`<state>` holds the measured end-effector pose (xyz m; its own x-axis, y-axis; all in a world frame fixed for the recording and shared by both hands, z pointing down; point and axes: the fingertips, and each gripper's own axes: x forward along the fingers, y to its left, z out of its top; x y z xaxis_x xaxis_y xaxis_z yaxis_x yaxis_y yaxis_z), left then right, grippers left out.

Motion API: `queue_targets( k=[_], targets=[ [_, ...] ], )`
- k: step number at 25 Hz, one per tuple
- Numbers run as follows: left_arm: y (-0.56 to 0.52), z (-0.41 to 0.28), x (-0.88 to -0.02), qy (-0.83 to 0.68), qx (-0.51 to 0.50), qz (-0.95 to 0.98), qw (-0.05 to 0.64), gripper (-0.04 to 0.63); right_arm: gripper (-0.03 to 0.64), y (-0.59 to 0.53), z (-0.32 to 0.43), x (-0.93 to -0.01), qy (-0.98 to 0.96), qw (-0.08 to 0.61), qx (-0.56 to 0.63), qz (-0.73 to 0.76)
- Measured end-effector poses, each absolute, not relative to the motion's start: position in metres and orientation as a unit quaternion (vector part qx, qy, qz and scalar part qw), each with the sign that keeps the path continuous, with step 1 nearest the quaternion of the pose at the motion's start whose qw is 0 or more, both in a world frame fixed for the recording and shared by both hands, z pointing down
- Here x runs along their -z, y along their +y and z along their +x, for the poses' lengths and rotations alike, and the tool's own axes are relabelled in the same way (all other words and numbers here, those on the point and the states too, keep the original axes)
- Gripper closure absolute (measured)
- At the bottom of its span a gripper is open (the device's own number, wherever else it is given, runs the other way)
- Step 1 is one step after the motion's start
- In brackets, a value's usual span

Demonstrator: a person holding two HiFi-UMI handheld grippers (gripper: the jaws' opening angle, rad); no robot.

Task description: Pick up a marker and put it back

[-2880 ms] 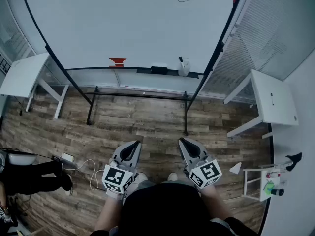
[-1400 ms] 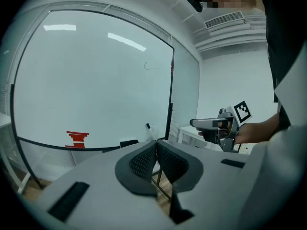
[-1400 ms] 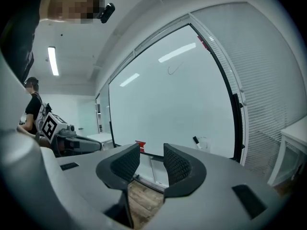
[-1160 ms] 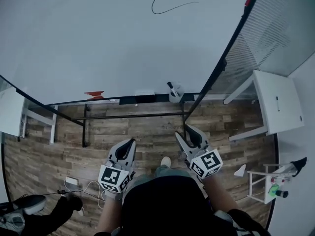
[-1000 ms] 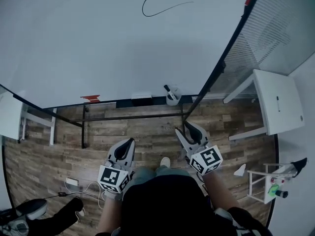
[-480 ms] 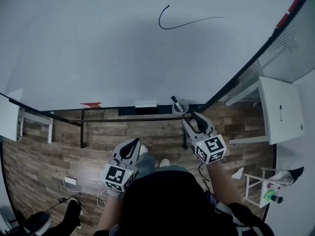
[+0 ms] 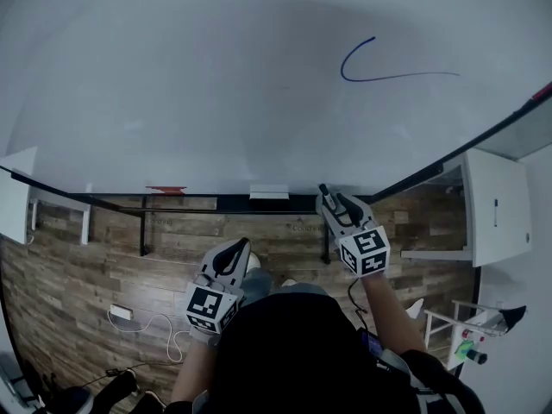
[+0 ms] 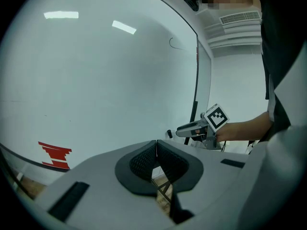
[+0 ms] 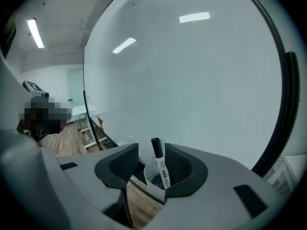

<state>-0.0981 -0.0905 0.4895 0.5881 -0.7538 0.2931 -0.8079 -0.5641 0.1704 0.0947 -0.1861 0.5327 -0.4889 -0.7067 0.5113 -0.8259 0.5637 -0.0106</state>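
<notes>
Standing between the parted jaws of the right gripper (image 9: 151, 152), the marker (image 9: 160, 163) sits nearly upright, black cap up, in a small white cup (image 9: 149, 177). It is closer to the jaw on that view's right, and I cannot tell whether it touches the pad. The jaws are not closed on it. From the head view the right gripper (image 7: 335, 203) is held forward at the bottom edge of the whiteboard (image 7: 216, 84), with the marker (image 7: 323, 190) just at its tips. Up and to the right of this gripper, a blue curved line (image 7: 379, 74) is drawn on the board. To its left along the black ledge (image 7: 207, 202) lie a small white block (image 7: 269, 191) and, farther off, a red mark (image 7: 166, 190). The left gripper (image 7: 235, 250) is lower and nearer the person's body, over the wood floor (image 7: 86, 257). Its own view shows the left gripper (image 8: 156, 145) with jaws pressed together and nothing between them, the red mark (image 8: 55, 155) off to its left.
</notes>
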Motion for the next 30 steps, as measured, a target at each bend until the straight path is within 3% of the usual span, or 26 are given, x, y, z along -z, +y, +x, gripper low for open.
queue_targets(
  k=[12,17,30],
  targets=[
    [-0.106,-0.119,-0.504,-0.446,-0.088,0.877,0.157,0.575,0.436,-0.216,0.082,-0.561,-0.83,0.303,-0.128,0.451],
    [-0.111,-0.125,-0.502,-0.451,-0.088,0.873,0.161,0.575,0.499,-0.219,0.08,-0.562,-0.82,0.317,-0.118,0.462],
    [-0.122,-0.105,-0.502,-0.409,-0.077,0.896,0.154,0.575,0.526,-0.211,0.097,-0.517,-0.821,0.27,-0.094,0.494]
  ],
)
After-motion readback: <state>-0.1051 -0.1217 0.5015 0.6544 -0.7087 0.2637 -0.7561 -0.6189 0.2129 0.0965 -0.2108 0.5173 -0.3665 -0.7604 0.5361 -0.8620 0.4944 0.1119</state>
